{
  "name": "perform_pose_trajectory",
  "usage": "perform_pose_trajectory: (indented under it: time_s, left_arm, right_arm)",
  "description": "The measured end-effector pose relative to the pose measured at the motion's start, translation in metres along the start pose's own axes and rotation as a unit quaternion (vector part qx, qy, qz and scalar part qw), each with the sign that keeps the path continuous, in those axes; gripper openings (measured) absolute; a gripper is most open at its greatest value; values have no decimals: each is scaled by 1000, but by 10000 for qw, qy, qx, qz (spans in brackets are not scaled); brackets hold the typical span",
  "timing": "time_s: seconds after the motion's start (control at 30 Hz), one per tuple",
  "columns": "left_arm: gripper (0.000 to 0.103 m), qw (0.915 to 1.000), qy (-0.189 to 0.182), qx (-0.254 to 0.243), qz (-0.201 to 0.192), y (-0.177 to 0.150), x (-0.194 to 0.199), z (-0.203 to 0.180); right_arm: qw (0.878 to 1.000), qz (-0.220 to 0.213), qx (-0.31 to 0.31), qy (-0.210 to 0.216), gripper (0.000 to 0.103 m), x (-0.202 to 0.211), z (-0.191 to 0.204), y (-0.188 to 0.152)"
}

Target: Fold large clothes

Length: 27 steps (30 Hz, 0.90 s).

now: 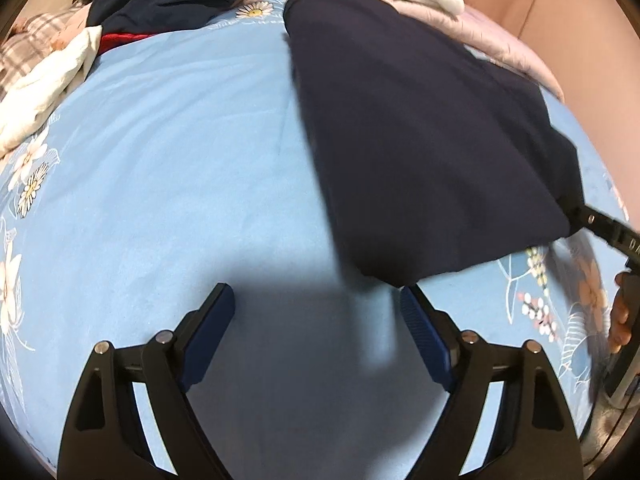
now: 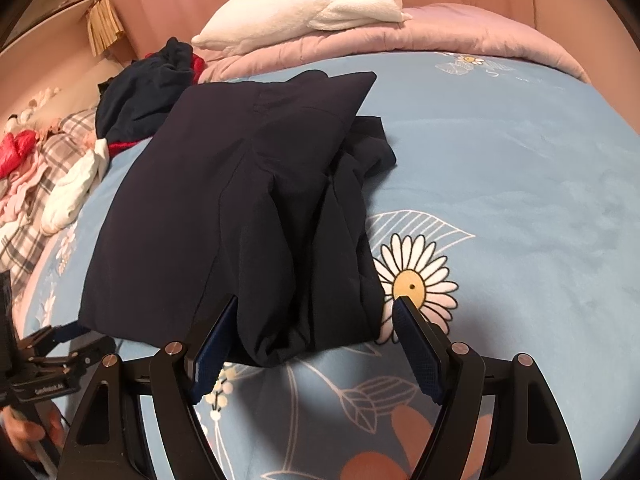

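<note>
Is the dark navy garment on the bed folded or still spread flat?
Folded, not neatly finished. The navy garment lies as a compact doubled panel on the blue bedsheet, with bunched layers sticking out along its right side.

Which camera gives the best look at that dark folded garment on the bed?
The right wrist view: the dark garment appears whole, folds and bunched right side visible. The left wrist view shows only a blurred, featureless dark slab.
</note>
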<state>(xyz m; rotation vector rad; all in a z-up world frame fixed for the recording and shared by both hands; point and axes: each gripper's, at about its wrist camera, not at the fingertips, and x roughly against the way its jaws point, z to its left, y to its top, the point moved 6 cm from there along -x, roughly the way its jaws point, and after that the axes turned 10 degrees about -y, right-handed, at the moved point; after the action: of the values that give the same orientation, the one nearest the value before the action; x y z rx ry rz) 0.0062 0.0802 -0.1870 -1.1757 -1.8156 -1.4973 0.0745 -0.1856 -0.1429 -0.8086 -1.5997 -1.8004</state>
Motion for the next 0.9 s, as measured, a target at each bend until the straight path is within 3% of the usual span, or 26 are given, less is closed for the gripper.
perform_pose_trajectory:
  time_s: [0.3, 0.53, 0.7, 0.73, 0.8, 0.9]
  left_arm:
    - [84, 9994, -130, 58, -318, 2, 32, -9]
    - [87, 9982, -79, -159, -577, -3, 73, -32]
    - [88, 9961, 32, -304, -828, -6, 108, -48]
    - [90, 9957, 77, -317, -872, -7, 114, -51]
    - [103, 9948, 152, -337, -952, -10, 128, -56]
    - [102, 9928, 175, -365, -1127, -13, 149, -64]
  right_arm:
    - [9997, -54, 181, -186, 77, 20, 2, -6]
    - [9987, -256, 368, -234, 78, 64, 6, -20]
    - [9971, -560, 448, -259, 86, 100, 7, -24]
    - [9968, -603, 454, -275, 88, 107, 7, -24]
    - [9960, -692, 475, -303, 92, 120, 8, -25]
    - [9939, -902, 541, -317, 99, 140, 12, -26]
